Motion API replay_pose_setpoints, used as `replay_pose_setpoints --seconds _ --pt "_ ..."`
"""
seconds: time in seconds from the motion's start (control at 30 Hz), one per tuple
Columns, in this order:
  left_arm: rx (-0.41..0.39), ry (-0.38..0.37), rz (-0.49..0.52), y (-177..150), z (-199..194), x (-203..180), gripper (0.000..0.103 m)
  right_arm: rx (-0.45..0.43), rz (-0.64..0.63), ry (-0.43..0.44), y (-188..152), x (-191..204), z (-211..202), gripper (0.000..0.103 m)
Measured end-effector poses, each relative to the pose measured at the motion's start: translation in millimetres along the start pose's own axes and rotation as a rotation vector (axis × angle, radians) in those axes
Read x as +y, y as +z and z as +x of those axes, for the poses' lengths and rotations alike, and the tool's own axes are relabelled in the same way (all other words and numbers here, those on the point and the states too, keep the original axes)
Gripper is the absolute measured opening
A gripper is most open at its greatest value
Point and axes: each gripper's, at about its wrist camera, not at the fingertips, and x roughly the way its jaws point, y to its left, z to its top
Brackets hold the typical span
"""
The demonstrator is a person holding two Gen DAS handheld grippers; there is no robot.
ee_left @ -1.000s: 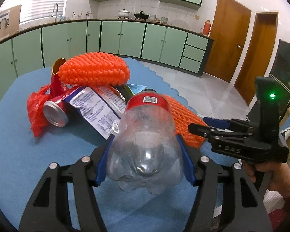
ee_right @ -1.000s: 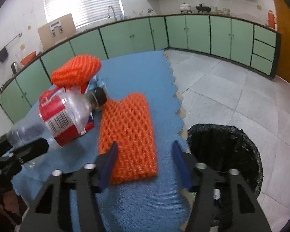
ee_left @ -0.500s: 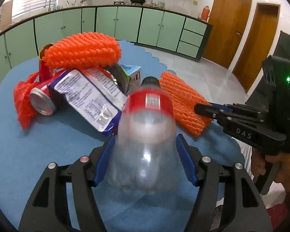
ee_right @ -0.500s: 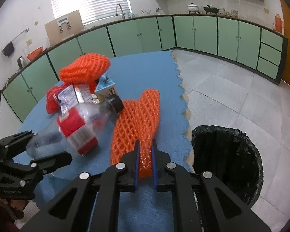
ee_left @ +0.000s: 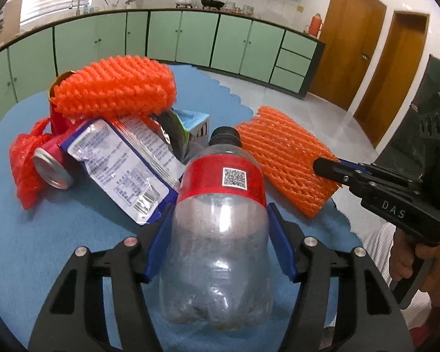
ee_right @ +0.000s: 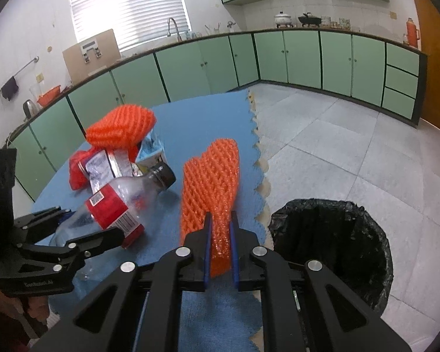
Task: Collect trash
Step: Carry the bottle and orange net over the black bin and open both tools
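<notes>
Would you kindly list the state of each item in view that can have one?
Plastic bottle: capped, looks empty, gripped in left claw.
Flat orange foam net: near end pinched in right claw.
Soda can: lying on its side.
Snack wrapper: torn open, flattened.
Trash bin: open, black liner.

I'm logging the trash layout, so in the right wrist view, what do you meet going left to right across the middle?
Left gripper → plastic bottle → orange foam net → black-lined trash bin.
</notes>
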Motion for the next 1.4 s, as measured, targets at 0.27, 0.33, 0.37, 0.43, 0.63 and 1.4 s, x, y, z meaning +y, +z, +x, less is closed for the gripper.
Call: replay_pose_setpoints --seconds 0.27,0.33,0.37,0.43,0.63,1.4 --pt "-0.067 0.01 0.005 16 -16 -12 0.06 -0.043 0.012 -0.02 15 -6 -17 0.011" --pt "-0.075 0.007 0.006 20 -16 -16 0.06 -0.048 0.018 -0.031 17 -9 -21 0.011" --pt "-0.077 0.007 0.009 22 -16 -17 0.06 -0.052 0.021 -0.036 18 -10 -23 0.011" --pt "-0.084 0.001 0.017 27 -16 -22 0.06 -0.065 0.029 -0.049 21 -15 -29 0.011" --pt "-0.113 -0.037 0.055 46 -9 -45 0.06 -0.097 0.065 -0.116 26 -39 -44 0.011" --pt "0.067 -0.253 0.19 74 146 -164 0.062 0.011 0.303 -0.35 -12 -204 -26 0.014"
